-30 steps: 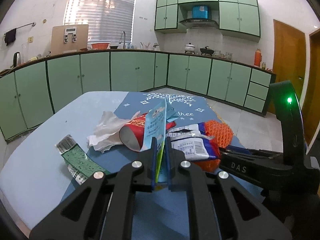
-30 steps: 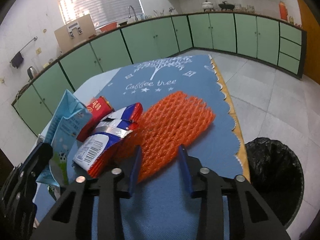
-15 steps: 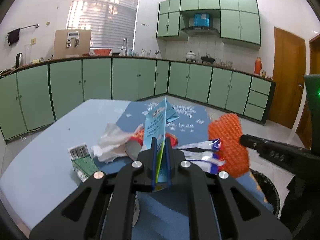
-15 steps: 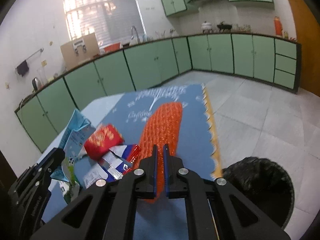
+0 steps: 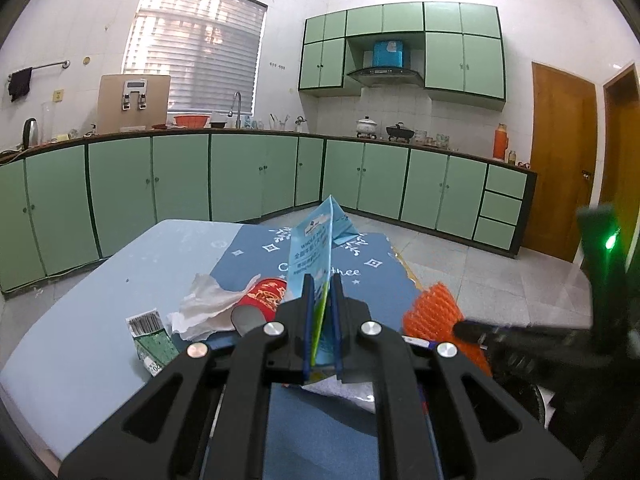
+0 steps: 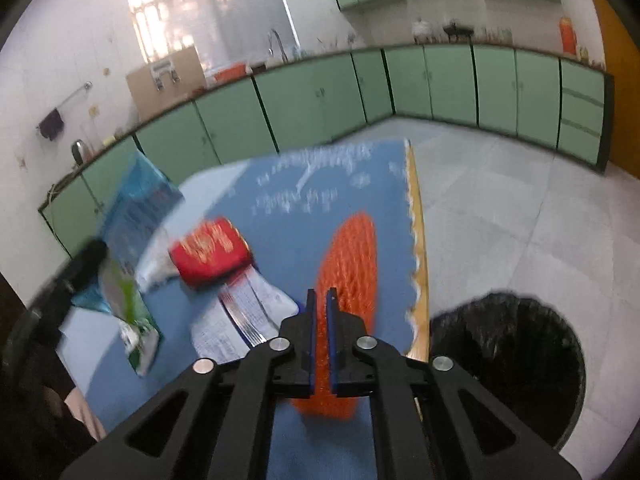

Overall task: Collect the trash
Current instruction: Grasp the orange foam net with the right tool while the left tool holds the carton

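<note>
An orange foam net [image 6: 347, 280] is hanging pinched in the right tool [image 6: 321, 300], with the black-lined trash bin [image 6: 508, 360] just to its right below the tabletop [image 6: 280, 248] edge. The left tool [image 5: 322, 284] is gripping a flattened blue milk carton [image 5: 314, 248] upright; ahead and to its left are lying a red cup [image 5: 260, 300] and crumpled tissue [image 5: 204, 308].

Each camera sits close behind its claw, looking forward; both views share the table [image 5: 100, 304] [image 6: 208, 184].
</note>
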`<state>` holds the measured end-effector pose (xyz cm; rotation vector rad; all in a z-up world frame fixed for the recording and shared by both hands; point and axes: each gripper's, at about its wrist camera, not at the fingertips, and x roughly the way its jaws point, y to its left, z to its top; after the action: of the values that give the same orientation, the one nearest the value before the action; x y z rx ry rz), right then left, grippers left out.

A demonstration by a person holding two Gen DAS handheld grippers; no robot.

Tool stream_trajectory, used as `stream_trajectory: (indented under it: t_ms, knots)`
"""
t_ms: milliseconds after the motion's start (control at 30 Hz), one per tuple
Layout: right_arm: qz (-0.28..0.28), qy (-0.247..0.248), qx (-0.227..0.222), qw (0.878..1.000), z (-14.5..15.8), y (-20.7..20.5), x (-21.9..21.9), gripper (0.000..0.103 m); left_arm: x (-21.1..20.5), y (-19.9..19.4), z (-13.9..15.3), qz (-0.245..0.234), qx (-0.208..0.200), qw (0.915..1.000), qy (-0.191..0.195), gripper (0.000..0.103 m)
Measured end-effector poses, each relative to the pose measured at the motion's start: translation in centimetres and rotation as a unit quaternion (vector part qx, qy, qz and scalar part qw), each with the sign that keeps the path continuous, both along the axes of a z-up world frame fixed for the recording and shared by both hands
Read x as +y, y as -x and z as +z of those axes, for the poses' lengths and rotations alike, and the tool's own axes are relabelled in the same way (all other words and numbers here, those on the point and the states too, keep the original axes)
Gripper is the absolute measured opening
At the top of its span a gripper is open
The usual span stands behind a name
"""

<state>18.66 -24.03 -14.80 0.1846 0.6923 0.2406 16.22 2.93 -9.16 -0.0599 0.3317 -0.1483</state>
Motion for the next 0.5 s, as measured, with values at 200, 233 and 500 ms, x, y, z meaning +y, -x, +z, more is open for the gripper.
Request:
stream_trajectory:
  t_ms: [200,233,500]
  knots:
    - [-0.019,0.023,0.047,0.998,-3.0,-0.7,-0.2,0.042,0.4,-0.3,-0.4,-0.001,0.005,1.0000,0.002,0.007]
    - [-0.018,0.023,0.050,0.998,-3.4,-0.8,-0.2,0.041,0.4,-0.3,-0.5,-0.002,0.006,1.0000,0.002,0.007]
    - [0.000,-0.018,-0.022,1.000,-0.1,0.6,-0.8,0.006,0.6,-0.4,-0.6,-0.003,0.009,0.9999,0.004,0.007]
